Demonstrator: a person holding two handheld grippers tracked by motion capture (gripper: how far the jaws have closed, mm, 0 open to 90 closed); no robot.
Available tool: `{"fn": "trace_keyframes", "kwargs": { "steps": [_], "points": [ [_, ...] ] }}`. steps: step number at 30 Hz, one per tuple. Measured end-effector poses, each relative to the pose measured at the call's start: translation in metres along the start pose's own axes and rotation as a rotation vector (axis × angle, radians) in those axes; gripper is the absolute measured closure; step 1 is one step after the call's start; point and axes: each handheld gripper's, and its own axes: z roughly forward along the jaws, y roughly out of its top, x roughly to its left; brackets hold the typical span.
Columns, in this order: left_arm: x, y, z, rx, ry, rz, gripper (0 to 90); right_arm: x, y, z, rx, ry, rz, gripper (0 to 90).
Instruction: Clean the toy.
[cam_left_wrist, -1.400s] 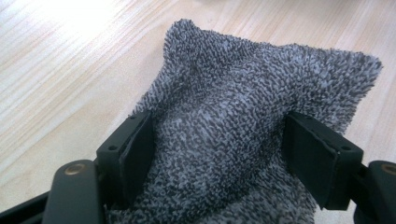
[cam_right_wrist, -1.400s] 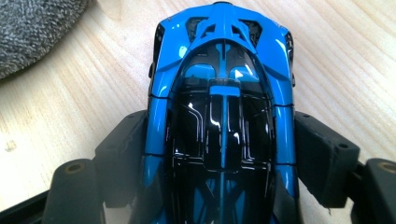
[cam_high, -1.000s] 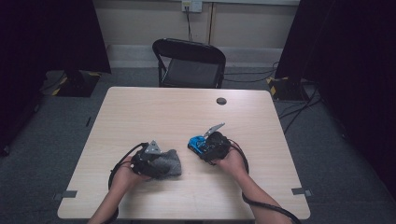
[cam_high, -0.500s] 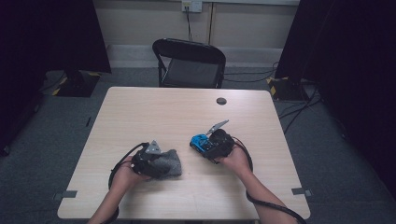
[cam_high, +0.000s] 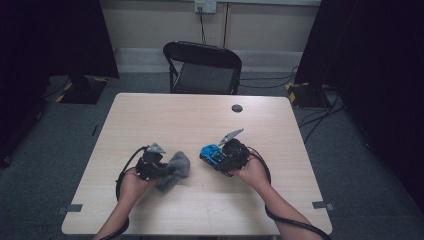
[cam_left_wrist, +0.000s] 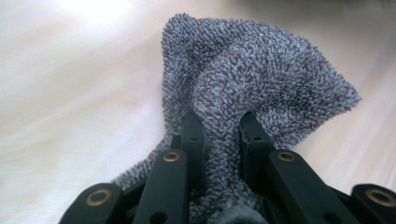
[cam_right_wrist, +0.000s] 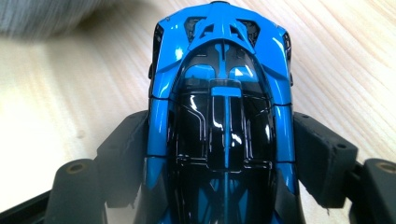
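- Two things are in hand: a grey cloth (cam_left_wrist: 243, 79) pinched by the left gripper (cam_high: 156, 162), and a blue toy car (cam_right_wrist: 222, 107) clamped by the right gripper (cam_high: 227, 155) over the table (cam_high: 200, 120).
- Car steadied, seemingly for wiping.
- Left jaws have just closed on the cloth, lifting it slightly.

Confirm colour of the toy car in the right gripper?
Bright blue with glossy black canopy and panels: the toy car, clearest in the right gripper view.

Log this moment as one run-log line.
left gripper: just closed, shut on cloth | right gripper: shut on toy car | both over table
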Motion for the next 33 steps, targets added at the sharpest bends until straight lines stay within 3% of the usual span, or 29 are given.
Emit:
{"fn": "trace_keyframes", "kwargs": {
  "steps": [4, 8, 13, 17, 22, 33],
  "points": [
    [0.009, 0.023, -0.003, -0.061, 0.067, -0.067, 76.2, 0.006, 0.002, -0.004, -0.013, 0.019, -0.018, 26.4],
    [0.009, 0.047, 0.007, -0.040, 0.119, -0.060, 76.7, 0.013, 0.007, -0.010, -0.034, 0.034, -0.041, 26.4],
    [0.007, 0.068, 0.020, -0.015, 0.149, -0.070, 77.0, 0.022, 0.011, -0.014, -0.057, 0.058, -0.070, 26.4],
    [-0.001, 0.076, 0.030, -0.009, 0.123, -0.059, 77.0, 0.026, 0.011, -0.014, -0.062, 0.067, -0.086, 26.4],
    [-0.014, 0.079, 0.038, 0.029, 0.087, 0.001, 77.0, 0.024, 0.010, -0.014, -0.069, 0.060, -0.071, 26.4],
    [-0.021, 0.074, 0.033, 0.049, 0.048, 0.027, 77.0, 0.019, 0.006, -0.015, -0.067, 0.031, -0.048, 26.4]
  ]
}}
